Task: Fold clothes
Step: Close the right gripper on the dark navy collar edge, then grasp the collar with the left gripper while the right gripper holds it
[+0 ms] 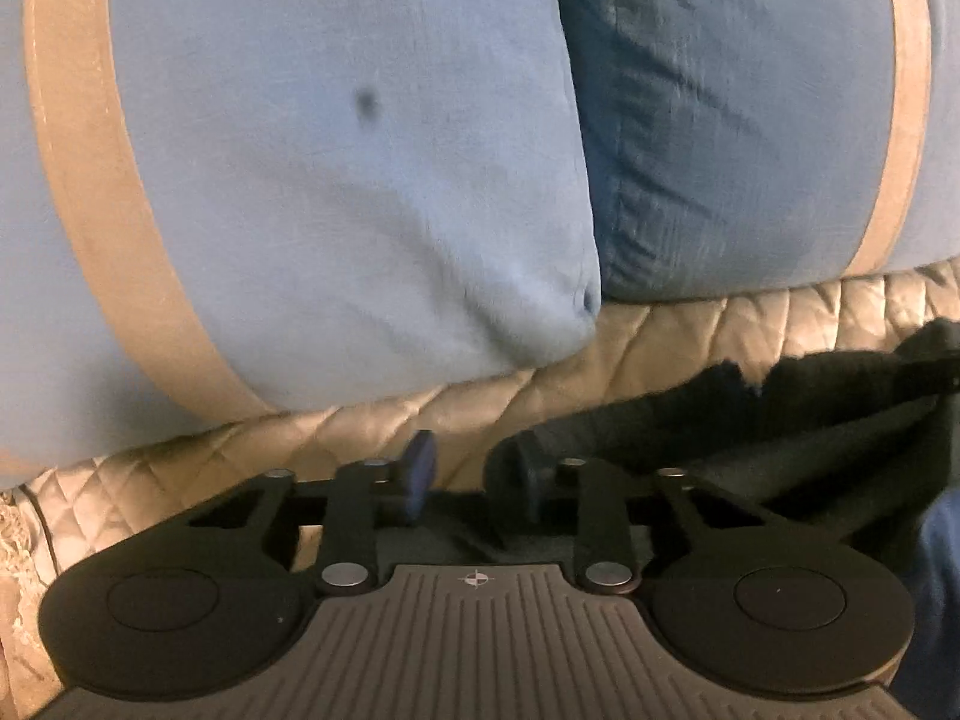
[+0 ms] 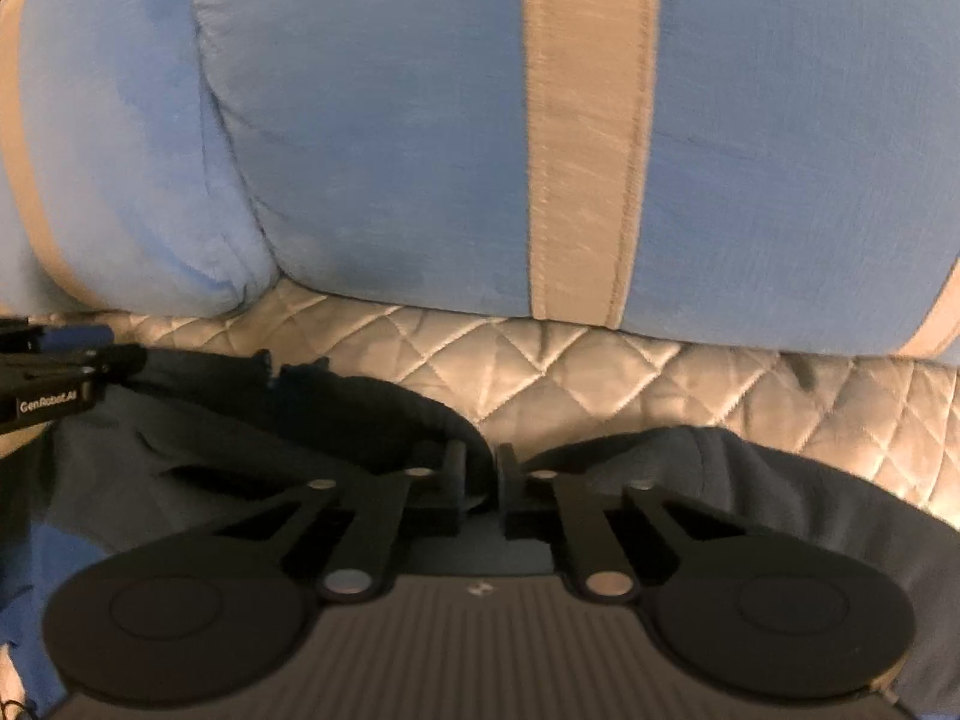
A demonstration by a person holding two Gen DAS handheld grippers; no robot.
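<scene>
A dark navy garment (image 2: pixel 240 438) lies crumpled on a quilted bedspread, its upper edge running across below the pillows. In the right wrist view my right gripper (image 2: pixel 481 468) is shut on that edge, the fingers nearly touching with cloth pinched between them. My left gripper (image 1: pixel 471 474) is shut on the same garment (image 1: pixel 810 420) further left. Dark cloth wraps its right finger and fills the narrow gap. The left gripper (image 2: pixel 114 354) also shows at the left edge of the right wrist view, clamped on the garment's corner.
Two large blue pillows with beige stripes (image 1: pixel 360 180) (image 2: pixel 420 150) lean just beyond the garment. The shiny beige quilted bedspread (image 2: pixel 600 372) shows in a strip between them and the cloth. A bright blue fabric patch (image 2: pixel 66 564) lies at lower left.
</scene>
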